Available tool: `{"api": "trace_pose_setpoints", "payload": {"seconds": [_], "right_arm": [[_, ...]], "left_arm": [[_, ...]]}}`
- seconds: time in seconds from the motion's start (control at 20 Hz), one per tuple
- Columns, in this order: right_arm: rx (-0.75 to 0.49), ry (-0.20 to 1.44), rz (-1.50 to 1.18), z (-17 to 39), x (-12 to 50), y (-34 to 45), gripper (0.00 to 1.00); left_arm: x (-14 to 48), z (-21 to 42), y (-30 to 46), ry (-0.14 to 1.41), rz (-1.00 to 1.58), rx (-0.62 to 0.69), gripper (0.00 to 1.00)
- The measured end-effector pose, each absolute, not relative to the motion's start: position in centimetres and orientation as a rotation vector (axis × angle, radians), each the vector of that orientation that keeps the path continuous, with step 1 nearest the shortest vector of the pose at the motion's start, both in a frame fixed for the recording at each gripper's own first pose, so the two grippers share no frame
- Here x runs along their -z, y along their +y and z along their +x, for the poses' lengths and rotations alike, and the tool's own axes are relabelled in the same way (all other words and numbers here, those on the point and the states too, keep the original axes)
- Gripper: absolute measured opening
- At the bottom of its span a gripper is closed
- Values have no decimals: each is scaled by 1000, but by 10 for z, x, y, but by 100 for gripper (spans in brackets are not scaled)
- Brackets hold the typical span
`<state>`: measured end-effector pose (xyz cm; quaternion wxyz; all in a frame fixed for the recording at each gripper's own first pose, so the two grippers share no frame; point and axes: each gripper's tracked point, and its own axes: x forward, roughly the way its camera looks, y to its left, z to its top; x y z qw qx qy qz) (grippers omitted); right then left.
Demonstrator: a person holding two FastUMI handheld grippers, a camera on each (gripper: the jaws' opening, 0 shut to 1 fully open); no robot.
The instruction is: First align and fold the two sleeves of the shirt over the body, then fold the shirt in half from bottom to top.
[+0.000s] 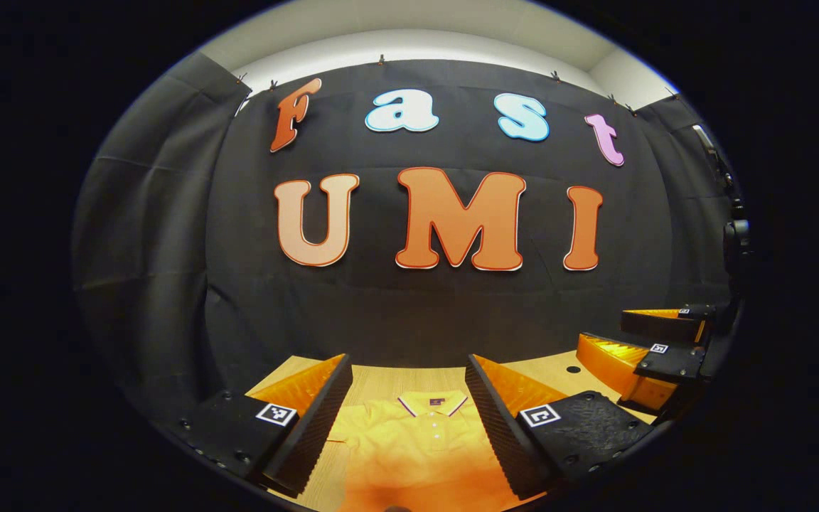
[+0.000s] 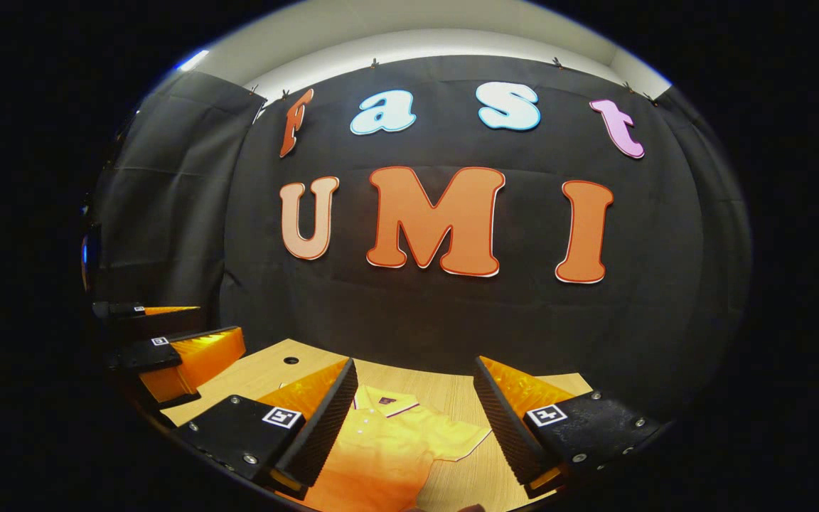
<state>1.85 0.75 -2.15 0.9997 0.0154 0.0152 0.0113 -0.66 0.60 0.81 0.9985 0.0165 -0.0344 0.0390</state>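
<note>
In the left gripper view the yellow shirt (image 1: pixel 416 441) lies flat on the wooden desk (image 1: pixel 381 375), collar toward the booth wall, and it sits directly beyond the left hand-held gripper (image 1: pixel 409 419), whose fingers stand wide apart with nothing between them. The gripper is held level above the shirt, pointing toward the wall over the collar (image 1: pixel 432 404); to the right of the shirt the right hand-held gripper (image 1: pixel 626 341) hangs over the desk's edge, also spread. Judging from the flat, untouched garment, the sleeve-folding step has not begun — the next move calls for lowering to a sleeve and pinching its cuff. In the right gripper view the shirt (image 2: pixel 395 441) shows one short sleeve (image 2: pixel 463 439) spread out flat to the right of the collar — unfolded. The right hand-held gripper (image 2: pixel 413 427) hovers above the shirt, wide and empty, while the left hand-held gripper (image 2: pixel 189 341) is to the left of the shirt.
</note>
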Motion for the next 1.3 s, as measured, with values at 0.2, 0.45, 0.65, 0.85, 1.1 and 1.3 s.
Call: {"api": "trace_pose_setpoints", "payload": {"seconds": [0.2,0.45,0.65,0.85,1.1,1.3], "right_arm": [[-29,60,-2,28,37,2,99],[-5,132,-25,51,63,-15,99],[-6,224,11,74,91,-28,99],[13,334,-6,95,130,-51,99],[16,510,64,114,180,-75,99],[50,668,52,125,226,-101,99]], "left_arm": [[-16,-15,11,-95,57,-99,98],[-34,-30,19,-125,105,-145,97],[-37,-45,34,-139,94,-205,96],[-32,-49,41,-139,88,-244,96],[-26,-44,39,-115,91,-265,97],[-16,-38,36,-84,94,-275,96]]}}
